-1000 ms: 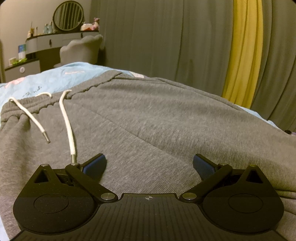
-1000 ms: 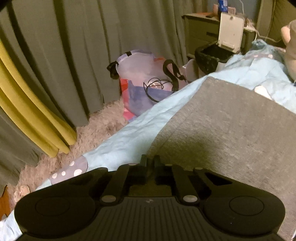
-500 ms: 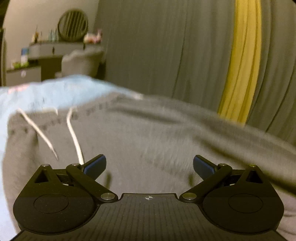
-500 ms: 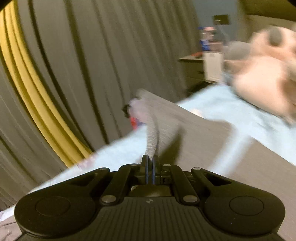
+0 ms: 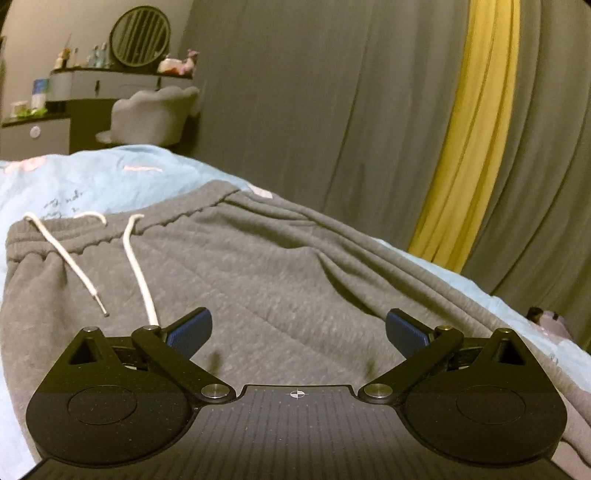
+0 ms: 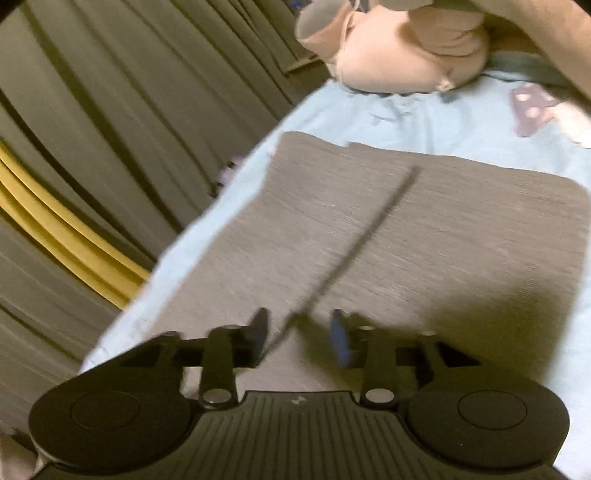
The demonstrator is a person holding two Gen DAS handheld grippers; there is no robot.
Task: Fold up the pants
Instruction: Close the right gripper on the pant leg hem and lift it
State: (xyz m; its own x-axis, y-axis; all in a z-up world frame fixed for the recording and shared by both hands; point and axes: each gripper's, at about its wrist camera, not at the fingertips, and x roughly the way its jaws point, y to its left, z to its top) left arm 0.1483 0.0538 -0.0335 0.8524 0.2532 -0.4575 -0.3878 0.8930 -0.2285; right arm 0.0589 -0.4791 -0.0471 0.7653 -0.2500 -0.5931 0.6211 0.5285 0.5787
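Grey sweatpants [image 5: 280,266] lie on a light blue bed sheet [image 5: 92,181]. In the left wrist view the waistband with two white drawstrings [image 5: 140,266] is at the left. My left gripper [image 5: 299,330] is open and empty, low over the upper pants. In the right wrist view both grey legs [image 6: 424,229] lie flat side by side with a dark gap between them. My right gripper [image 6: 299,332] is open just above the leg fabric, holding nothing.
Grey curtains with a yellow strip [image 5: 465,133] hang beside the bed. A dressing table with a round mirror [image 5: 140,33] and a grey chair [image 5: 155,114] stand at the far left. A pink plush toy [image 6: 402,48] lies on the sheet beyond the leg ends.
My right gripper was shut on a lifted pant leg; now it is open and the leg lies flat. The left gripper stayed open and shifted slightly over the pants.
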